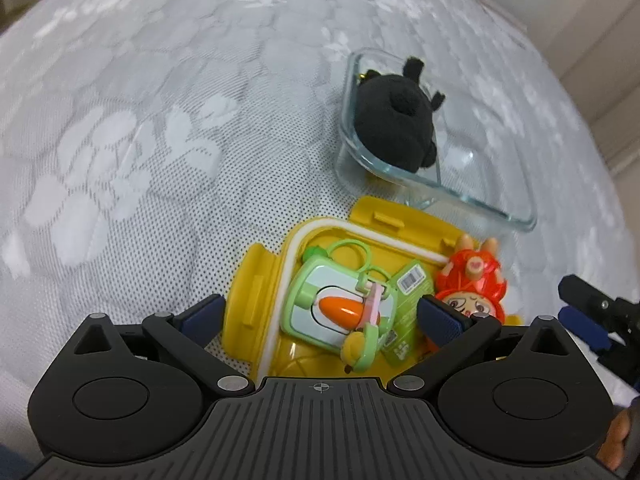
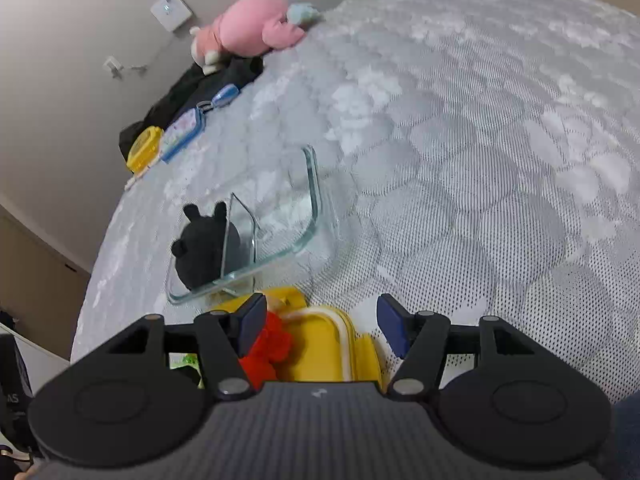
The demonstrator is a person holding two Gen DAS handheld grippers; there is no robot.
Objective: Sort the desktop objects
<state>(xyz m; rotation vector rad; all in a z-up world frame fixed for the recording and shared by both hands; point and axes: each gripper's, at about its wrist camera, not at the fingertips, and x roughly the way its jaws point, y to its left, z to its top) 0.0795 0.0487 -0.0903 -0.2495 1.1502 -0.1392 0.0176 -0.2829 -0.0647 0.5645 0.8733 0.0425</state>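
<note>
My left gripper (image 1: 320,312) stands wide and empty directly above the green carrot toy (image 1: 340,308) lying in the yellow tray (image 1: 256,292), its long axis slanting across my jaws; my right gripper (image 2: 322,330), also wide, stands farther off.

A grey quilted mattress with a pale floral pattern (image 2: 460,160) fills both views. Behind it stands a plain beige wall (image 2: 60,80) carrying a white square wall panel (image 2: 171,10).
</note>
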